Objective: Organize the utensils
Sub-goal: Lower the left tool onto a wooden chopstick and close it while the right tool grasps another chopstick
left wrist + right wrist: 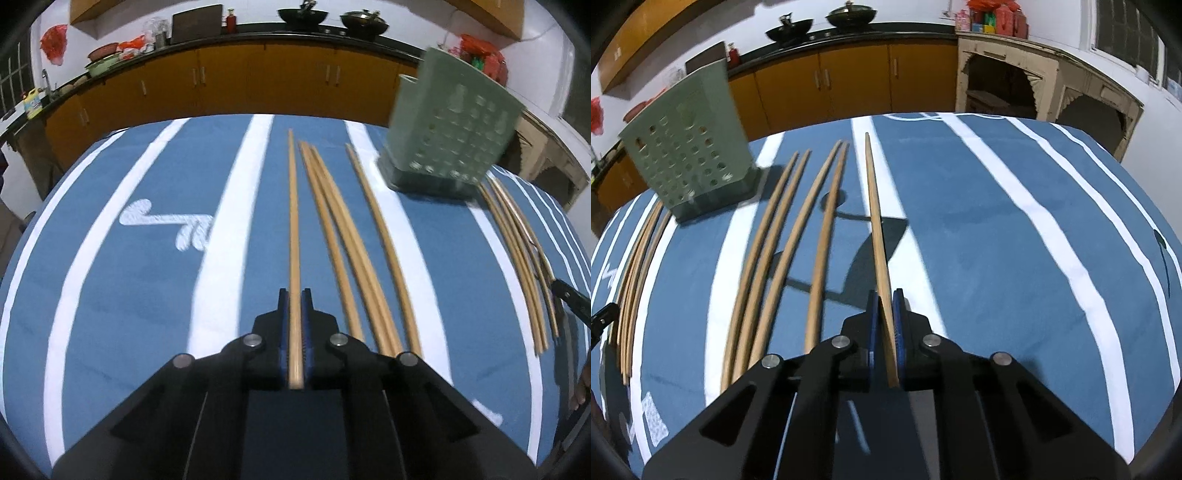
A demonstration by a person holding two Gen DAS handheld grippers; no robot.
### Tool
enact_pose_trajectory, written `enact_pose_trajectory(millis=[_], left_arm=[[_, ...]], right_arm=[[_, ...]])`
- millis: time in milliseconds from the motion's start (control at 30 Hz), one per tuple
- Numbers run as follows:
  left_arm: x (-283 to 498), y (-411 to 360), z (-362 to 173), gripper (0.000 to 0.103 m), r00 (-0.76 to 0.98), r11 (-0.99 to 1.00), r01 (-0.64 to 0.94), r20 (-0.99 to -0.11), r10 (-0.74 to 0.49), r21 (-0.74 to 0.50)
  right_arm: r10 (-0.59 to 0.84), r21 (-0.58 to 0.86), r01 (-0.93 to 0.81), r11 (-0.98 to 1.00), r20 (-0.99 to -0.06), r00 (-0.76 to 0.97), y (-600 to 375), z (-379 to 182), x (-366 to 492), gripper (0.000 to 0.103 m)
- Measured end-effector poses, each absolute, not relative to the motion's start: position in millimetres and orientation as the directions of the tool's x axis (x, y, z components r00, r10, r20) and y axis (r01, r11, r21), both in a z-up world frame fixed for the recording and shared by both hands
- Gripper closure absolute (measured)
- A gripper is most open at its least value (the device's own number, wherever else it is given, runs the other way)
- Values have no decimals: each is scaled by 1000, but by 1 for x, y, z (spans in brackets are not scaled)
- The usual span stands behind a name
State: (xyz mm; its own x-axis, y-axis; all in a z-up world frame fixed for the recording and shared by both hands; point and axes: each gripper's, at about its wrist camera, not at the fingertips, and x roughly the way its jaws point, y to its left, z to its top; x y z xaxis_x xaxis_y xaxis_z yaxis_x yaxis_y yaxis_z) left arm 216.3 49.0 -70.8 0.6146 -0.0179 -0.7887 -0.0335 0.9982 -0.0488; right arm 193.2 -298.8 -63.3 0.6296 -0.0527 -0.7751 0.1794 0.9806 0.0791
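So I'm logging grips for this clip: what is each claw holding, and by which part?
The left claw and the right claw each pinch one wooden chopstick near its thick end.

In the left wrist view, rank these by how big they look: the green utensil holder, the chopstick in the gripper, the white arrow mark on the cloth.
1. green utensil holder: covers the most area.
2. chopstick clamped in the left gripper: longest, but very thin; its near end is enlarged by closeness, so unsure against the arrow.
3. white arrow mark.

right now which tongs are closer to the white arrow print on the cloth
Left. The left tongs sit just right of the arrow print; the right tongs are far across the cloth.
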Motion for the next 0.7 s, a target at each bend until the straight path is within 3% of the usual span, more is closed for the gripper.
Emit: enact_pose_trajectory(millis=[300, 700], left_arm=[[217, 57, -70, 89, 629, 998, -1, -776, -48, -63], [215, 56, -71, 89, 629, 998, -2, -776, -42, -56]], right_arm=[[-59, 77, 179, 981, -760, 647, -299, -66, 190, 94], [-65, 70, 179, 981, -756, 651, -299, -69, 189, 94]])
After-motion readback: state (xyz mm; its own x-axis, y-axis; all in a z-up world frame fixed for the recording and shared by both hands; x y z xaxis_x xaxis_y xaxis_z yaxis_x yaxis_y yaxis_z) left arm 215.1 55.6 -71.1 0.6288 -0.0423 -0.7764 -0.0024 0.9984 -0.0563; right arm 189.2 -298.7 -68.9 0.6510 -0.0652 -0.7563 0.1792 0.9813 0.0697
